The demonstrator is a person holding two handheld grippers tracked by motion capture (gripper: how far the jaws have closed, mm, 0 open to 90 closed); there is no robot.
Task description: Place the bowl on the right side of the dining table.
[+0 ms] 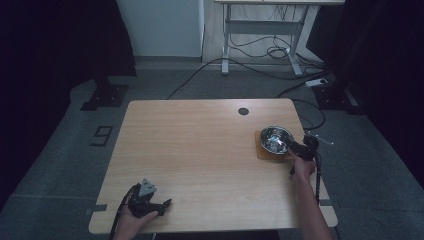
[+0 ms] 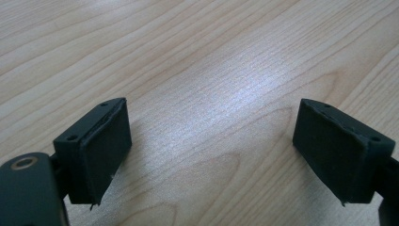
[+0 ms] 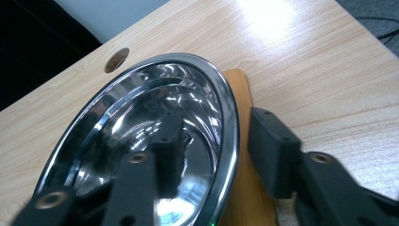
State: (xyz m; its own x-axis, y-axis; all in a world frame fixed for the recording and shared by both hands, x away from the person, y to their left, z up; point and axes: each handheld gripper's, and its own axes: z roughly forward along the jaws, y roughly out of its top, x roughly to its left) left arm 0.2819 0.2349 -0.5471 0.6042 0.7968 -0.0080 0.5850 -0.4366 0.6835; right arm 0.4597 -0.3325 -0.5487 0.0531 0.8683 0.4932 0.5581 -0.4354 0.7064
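Observation:
A shiny steel bowl (image 1: 276, 138) sits on a thin wooden mat (image 1: 262, 152) near the table's right edge. My right gripper (image 1: 295, 147) is at the bowl's near right side. In the right gripper view the bowl (image 3: 141, 132) looms large, and my right gripper (image 3: 219, 122) straddles its rim: one jaw is inside the bowl, the other outside over the mat (image 3: 240, 89), with small gaps to the rim, so it is open. My left gripper (image 1: 167, 204) rests low at the table's front left. Its jaws stand wide open over bare wood (image 2: 211, 150).
The wooden table (image 1: 200, 150) has a round cable hole (image 1: 243, 111) at the back, right of centre. On the floor beyond stand a desk frame (image 1: 260, 30) and loose cables (image 1: 280, 75). The table's right edge is close to my right hand.

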